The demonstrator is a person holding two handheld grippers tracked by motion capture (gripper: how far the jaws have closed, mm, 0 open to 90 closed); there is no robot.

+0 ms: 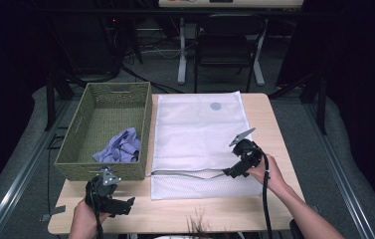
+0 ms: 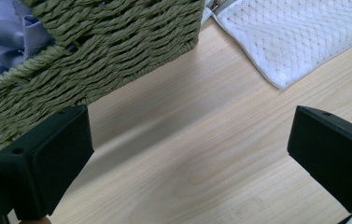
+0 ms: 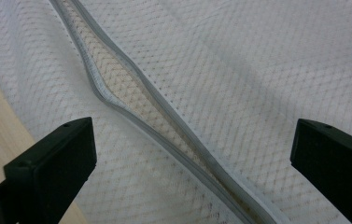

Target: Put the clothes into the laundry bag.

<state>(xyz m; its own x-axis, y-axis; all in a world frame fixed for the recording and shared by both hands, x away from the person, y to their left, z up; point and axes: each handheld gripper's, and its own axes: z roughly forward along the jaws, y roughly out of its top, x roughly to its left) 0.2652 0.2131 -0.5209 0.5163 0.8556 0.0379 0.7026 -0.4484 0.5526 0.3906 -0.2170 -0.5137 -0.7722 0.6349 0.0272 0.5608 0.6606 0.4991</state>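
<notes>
Mesh laundry bag (image 1: 200, 142) lay flat mid-table, right of woven basket (image 1: 106, 130) holding crumpled lavender cloth (image 1: 120, 146). Left gripper (image 1: 120, 205) hovered over bare table (image 1: 215, 214) before basket, jaws spread, holding nothing; right gripper (image 1: 231, 173) sat poised over bag's zipper opening (image 3: 164, 126), jaws wide apart. Judged likely to pinch both mesh layers if closed too deep, sealing mouth instead of opening it.

On the pale wooden table (image 1: 274, 124) the green woven basket (image 1: 78, 144) sits left of the flat white mesh laundry bag (image 1: 195, 124), crumpled lavender cloth (image 1: 121, 145) inside it, my left claw (image 1: 128, 203) before it, my right claw (image 1: 227, 173) over the bag's grey zipper (image 1: 185, 174).
</notes>
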